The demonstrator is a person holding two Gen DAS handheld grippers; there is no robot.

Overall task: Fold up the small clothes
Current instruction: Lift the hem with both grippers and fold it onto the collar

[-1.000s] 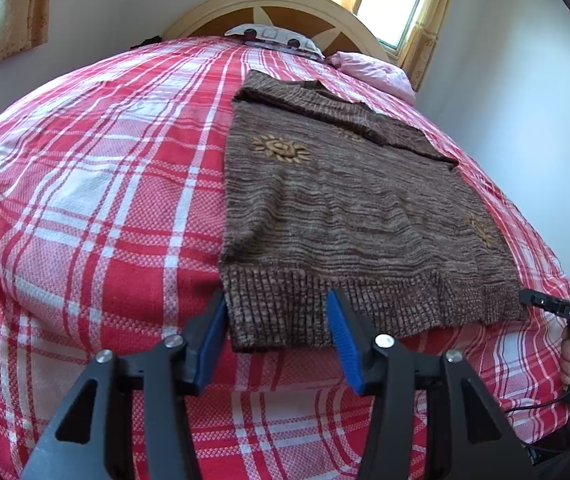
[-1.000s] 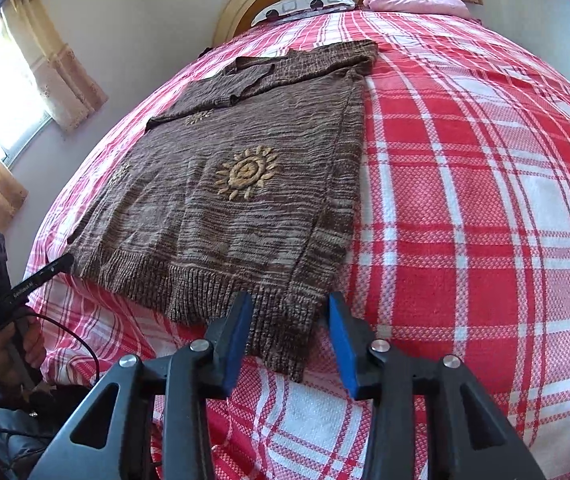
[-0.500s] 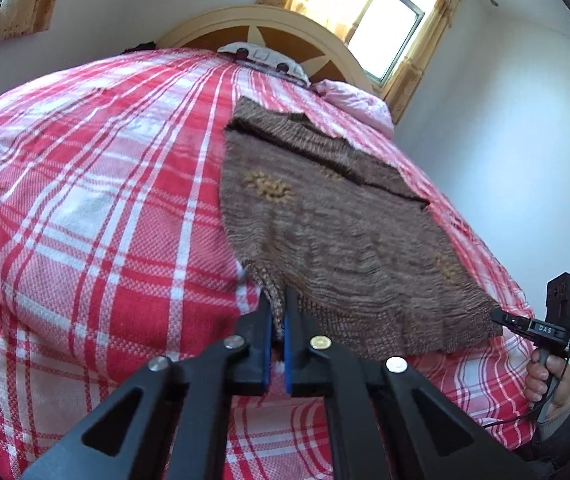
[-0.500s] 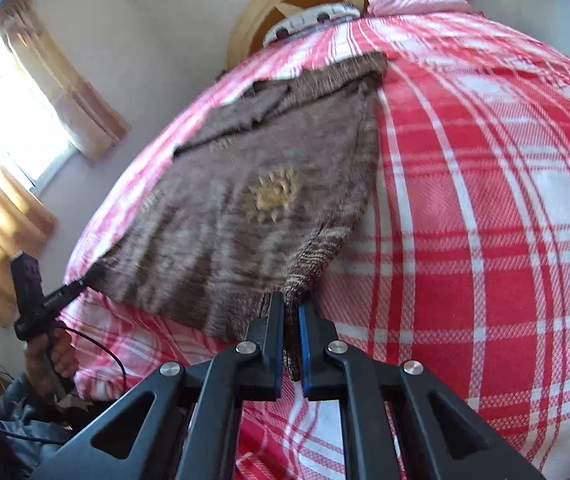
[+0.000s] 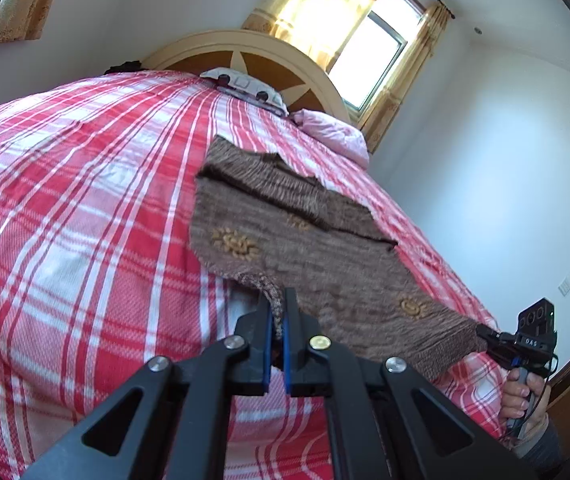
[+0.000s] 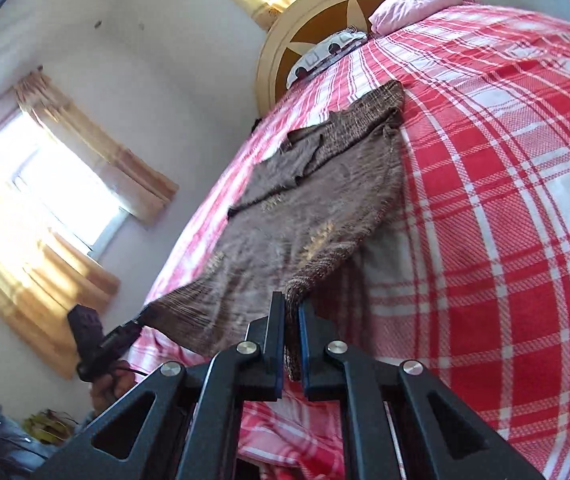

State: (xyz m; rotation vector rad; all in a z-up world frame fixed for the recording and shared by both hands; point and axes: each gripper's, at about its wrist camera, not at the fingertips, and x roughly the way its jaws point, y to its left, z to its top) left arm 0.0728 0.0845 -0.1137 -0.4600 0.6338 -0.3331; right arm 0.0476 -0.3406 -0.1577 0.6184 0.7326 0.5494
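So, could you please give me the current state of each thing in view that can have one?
brown sweater: hem corners lifted off the bed, upper part lying flat, sleeves folded across.
left gripper: shut on a hem corner.
right gripper: shut on the other hem corner.
plaid bedspread: spread over the bed.
pink pillow: lying by the headboard.

left gripper (image 5: 278, 312) clamped, right gripper (image 6: 291, 312) clamped
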